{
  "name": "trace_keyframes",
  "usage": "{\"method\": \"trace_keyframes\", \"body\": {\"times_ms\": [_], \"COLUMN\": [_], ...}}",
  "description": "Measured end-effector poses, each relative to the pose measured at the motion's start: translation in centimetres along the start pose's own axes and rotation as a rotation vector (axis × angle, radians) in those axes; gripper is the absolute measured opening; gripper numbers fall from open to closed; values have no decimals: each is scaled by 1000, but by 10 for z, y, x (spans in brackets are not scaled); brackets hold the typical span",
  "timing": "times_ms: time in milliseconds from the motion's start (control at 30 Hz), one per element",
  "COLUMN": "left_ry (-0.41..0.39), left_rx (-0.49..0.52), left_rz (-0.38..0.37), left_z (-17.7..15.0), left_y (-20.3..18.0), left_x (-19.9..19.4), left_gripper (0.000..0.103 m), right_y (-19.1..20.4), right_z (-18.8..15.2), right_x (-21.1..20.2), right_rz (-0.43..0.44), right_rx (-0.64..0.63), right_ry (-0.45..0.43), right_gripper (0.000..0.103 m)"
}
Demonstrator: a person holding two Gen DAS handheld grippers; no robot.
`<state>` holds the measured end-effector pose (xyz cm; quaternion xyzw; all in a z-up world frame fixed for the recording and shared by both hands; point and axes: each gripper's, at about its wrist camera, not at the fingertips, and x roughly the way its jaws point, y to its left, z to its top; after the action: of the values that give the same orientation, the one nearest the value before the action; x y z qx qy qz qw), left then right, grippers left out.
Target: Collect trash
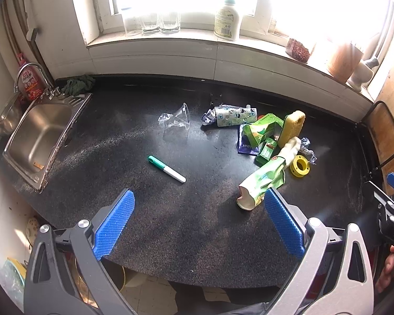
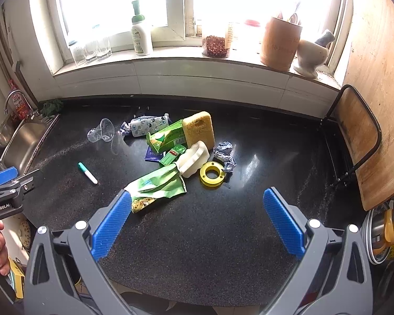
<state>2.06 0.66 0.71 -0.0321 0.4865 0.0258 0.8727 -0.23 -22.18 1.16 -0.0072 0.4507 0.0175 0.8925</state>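
Observation:
Trash lies piled on the black counter (image 1: 144, 210): a green snack wrapper (image 1: 262, 181) (image 2: 157, 186), a green carton (image 1: 262, 128) (image 2: 168, 136), a patterned pouch (image 1: 233, 115) (image 2: 147, 126), a crushed clear cup (image 1: 176, 120) (image 2: 102, 131), crumpled foil (image 2: 224, 155), a yellow tape ring (image 1: 299, 165) (image 2: 212, 174) and a yellow sponge (image 2: 198, 128). A green-capped marker (image 1: 166, 169) (image 2: 87, 173) lies apart to the left. My left gripper (image 1: 199, 223) hovers open at the counter's front edge. The right gripper (image 2: 197, 223) is open too, with the wrapper by its left finger.
A steel sink (image 1: 39, 136) with a faucet sits at the left. The windowsill holds glasses (image 1: 155, 23), a soap bottle (image 2: 140, 31), a jar (image 2: 215, 44), a utensil holder (image 2: 279, 43) and a mortar (image 2: 311, 52). A cutting board (image 2: 359, 141) leans at the right.

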Motion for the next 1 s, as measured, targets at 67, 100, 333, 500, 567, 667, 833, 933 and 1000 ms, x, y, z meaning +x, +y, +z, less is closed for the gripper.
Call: {"method": "trace_keyframes", "body": {"times_ms": [67,100,333,500,567,667,833,933,1000], "left_ry": [-1,0,10,17,19,22,30,30,30], "left_rx": [1,1,2,0,-1,-1,0,-1,-2], "left_rz": [2,1,1,2,1,2,0,0,0], "left_z": [-1,-1,0,-2,-3,-4,-3,-3,-3], "left_y": [0,0,-1,-2,-2,-2,-2,-2,-1], "left_x": [0,1,4,8,7,8,10,10,10], "left_gripper": [96,96,96,96,96,96,96,96,96], "right_y": [-1,-1,-2,-1,-2,-5,-1,-1,-1], "right_z": [1,1,2,-2,-1,1,-1,-2,0], "right_x": [2,2,4,2,2,4,7,6,6], "right_rz": [-1,0,1,0,0,-1,-2,-1,-2], "right_rx": [2,3,5,4,5,6,8,4,5], "right_ry": [3,6,14,15,17,20,28,28,27], "right_gripper": [98,98,98,98,98,98,98,98,98]}}
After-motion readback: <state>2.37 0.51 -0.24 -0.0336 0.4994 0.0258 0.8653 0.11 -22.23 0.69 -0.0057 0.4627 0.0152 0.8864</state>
